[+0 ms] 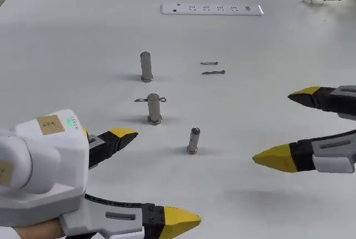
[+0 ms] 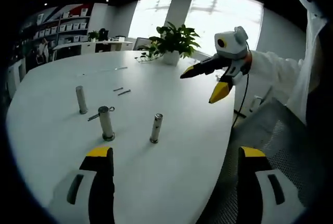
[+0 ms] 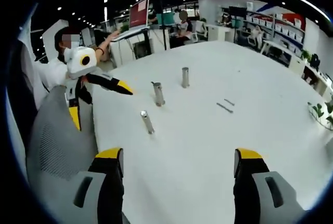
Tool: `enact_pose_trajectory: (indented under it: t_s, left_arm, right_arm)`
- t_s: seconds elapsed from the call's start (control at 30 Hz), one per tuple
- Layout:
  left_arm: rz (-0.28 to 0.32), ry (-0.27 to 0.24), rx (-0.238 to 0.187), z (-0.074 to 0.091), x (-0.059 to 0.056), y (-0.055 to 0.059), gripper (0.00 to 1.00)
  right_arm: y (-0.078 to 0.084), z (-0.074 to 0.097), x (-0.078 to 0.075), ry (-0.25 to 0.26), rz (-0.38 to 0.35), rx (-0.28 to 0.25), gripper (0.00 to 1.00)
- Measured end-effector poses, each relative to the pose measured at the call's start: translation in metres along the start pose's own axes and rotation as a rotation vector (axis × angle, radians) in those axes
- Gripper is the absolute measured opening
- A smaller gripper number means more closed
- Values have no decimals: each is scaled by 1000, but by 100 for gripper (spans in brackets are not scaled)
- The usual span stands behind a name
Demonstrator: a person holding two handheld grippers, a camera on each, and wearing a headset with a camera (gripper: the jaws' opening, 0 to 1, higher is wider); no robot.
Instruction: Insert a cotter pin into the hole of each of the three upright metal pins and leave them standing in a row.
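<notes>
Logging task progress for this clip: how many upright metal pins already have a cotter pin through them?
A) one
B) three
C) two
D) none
A: the middle pin carries a cotter pin through its top, while the far pin and near pin are bare and two loose cotter pins lie on the table.

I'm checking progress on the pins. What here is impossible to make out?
Head view: holes in the far pin and near pin, too small.
Head view: how far the cotter pin sits through the middle pin, too small.
Right gripper view: the two loose cotter pins, blurred to thin streaks.
</notes>
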State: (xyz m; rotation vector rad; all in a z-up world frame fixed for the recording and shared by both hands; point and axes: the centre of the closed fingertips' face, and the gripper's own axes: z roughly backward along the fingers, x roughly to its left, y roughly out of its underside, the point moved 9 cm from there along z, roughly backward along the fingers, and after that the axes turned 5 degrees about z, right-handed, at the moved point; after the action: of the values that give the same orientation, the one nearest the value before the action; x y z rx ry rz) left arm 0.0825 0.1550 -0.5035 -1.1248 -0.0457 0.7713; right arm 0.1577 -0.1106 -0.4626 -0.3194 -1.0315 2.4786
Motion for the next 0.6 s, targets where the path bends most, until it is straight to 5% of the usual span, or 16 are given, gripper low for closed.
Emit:
enact_pose_trajectory:
  t_s: [0.23,0.33,0.47,0.6]
  left_arm:
    - [17,-46,-27,10,2,-5,99]
    - [32,-65,-31,15,4,-5,99]
    - [45,-90,-45,21,7,-6,99]
    - [65,-108,-48,26,8,-6,99]
  right_arm:
    - [-22,-13,-38,-27,61,12,79]
    - [-33,-23,-56,-44,157,76,78]
    - [-48,-38,-71,-100,188,74,77]
    - [-61,-55,-87,-140,268,127,76]
